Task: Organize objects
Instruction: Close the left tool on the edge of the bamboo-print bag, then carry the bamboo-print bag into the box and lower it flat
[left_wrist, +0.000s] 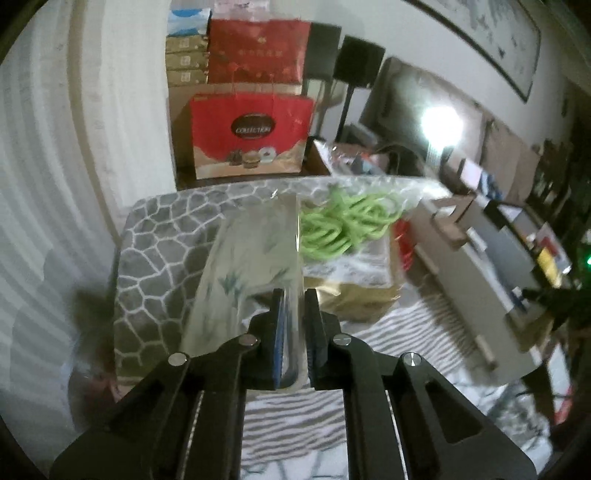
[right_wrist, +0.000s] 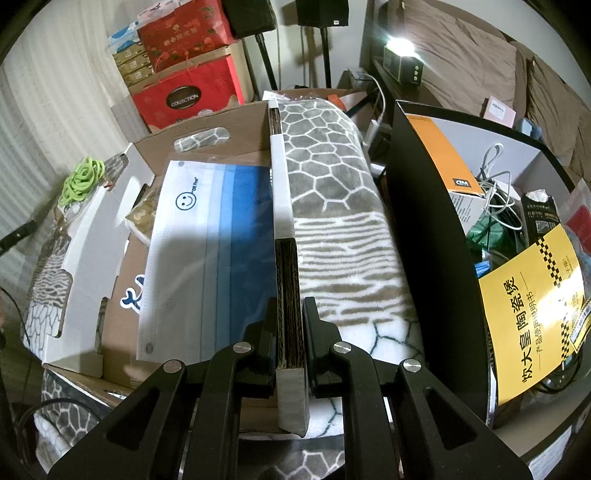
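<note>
Steadying the cardboard box (right_wrist: 122, 325) by its wall, right gripper (right_wrist: 290, 321) clamped, left gripper (left_wrist: 294, 314) pinching the clear bag (left_wrist: 251, 266) of green cord (left_wrist: 340, 225), should lower it inside the box.

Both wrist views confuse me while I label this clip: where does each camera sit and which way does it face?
Left wrist: behind the left gripper, facing a clear bag it pinches, red gift bags beyond.
Right wrist: behind the right gripper, looking along the cardboard box wall it clamps.
Shared: green cord, patterned blanket.
</note>
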